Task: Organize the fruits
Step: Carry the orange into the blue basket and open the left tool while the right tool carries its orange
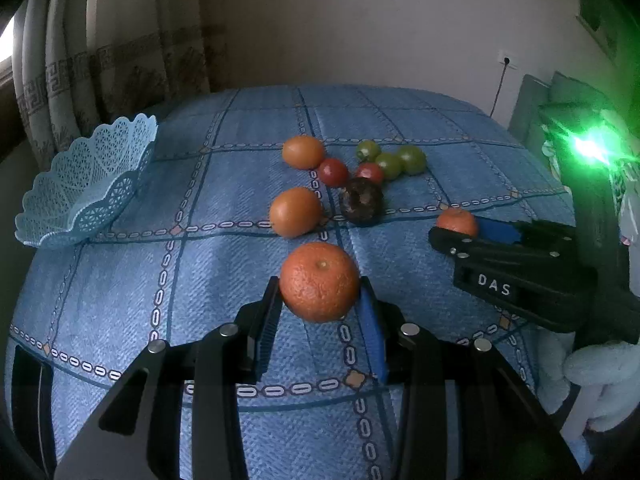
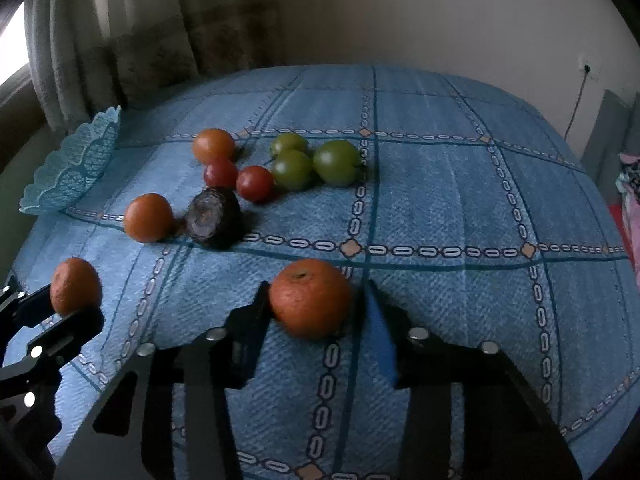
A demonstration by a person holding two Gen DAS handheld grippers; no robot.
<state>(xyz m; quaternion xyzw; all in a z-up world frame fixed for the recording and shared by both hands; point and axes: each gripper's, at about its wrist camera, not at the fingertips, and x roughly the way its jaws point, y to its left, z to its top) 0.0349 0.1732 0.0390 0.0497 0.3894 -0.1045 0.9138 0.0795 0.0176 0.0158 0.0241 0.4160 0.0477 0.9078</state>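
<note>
We held one orange in the left hand-held gripper and another orange in the right hand-held gripper, both just above the bed. Each seemed firm but bruisable, so we pinched its widest part gently.

One piece of lettering can be read. In the left wrist view, the white capitals "DAS" stand on the black side face of the right gripper, on the flat body panel behind its fingers, slightly tilted with the gripper. The letters are spaced apart and plain, with no further word, number or logo beside them that can be made out. In the right wrist view no lettering shows on either gripper body, and none on the fruit, the basket, the patterned blue cloth or the wall. The chain and diamond shapes on the cloth are ornament, not writing.
</note>
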